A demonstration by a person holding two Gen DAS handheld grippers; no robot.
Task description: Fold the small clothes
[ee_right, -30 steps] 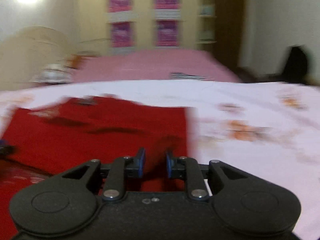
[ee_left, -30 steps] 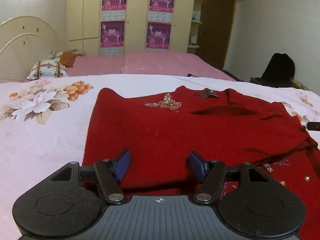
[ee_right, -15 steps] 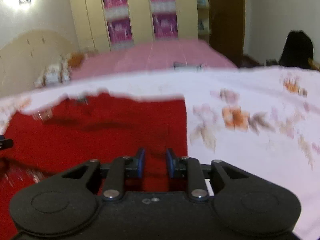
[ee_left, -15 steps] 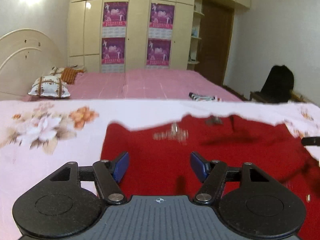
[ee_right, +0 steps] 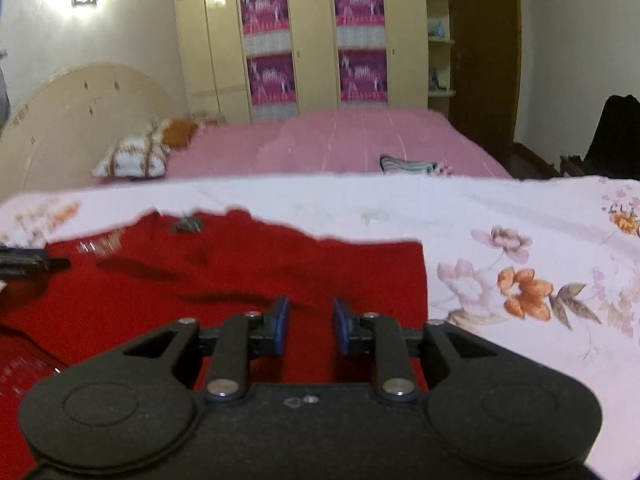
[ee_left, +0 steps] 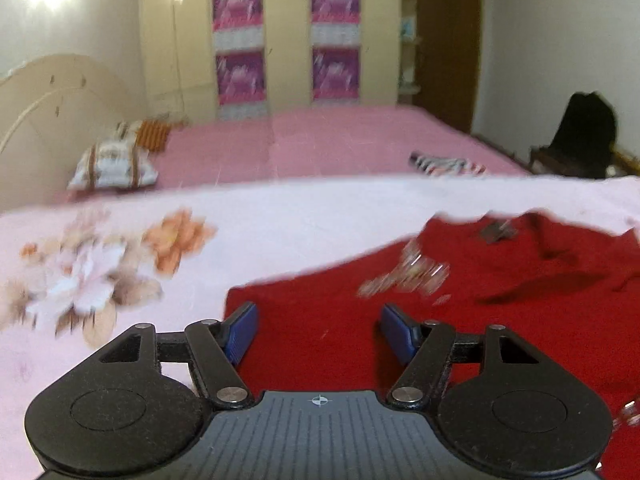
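A small red sweater (ee_left: 460, 320) with a beaded ornament (ee_left: 404, 280) lies flat on the white floral bedsheet (ee_left: 280, 232). My left gripper (ee_left: 319, 330) is open and empty above the sweater's left edge. In the right wrist view the sweater (ee_right: 240, 280) fills the left half, and my right gripper (ee_right: 307, 326) hovers over its right part with a narrow gap between the blue pads (ee_right: 280, 324), holding nothing. The tip of the left gripper shows at the left edge of the right wrist view (ee_right: 28, 262).
A pink bed (ee_left: 340, 144) stands behind, with pillows (ee_left: 114, 164) at its left and a striped cloth (ee_left: 448, 164) on it. A wardrobe with purple posters (ee_left: 288, 40) lines the back wall. A dark chair (ee_left: 584, 136) is at far right.
Both grippers have lifted and drawn back from the sweater. The left one has shifted left toward the sweater's left edge. The sweater lies lower and farther right in its view.
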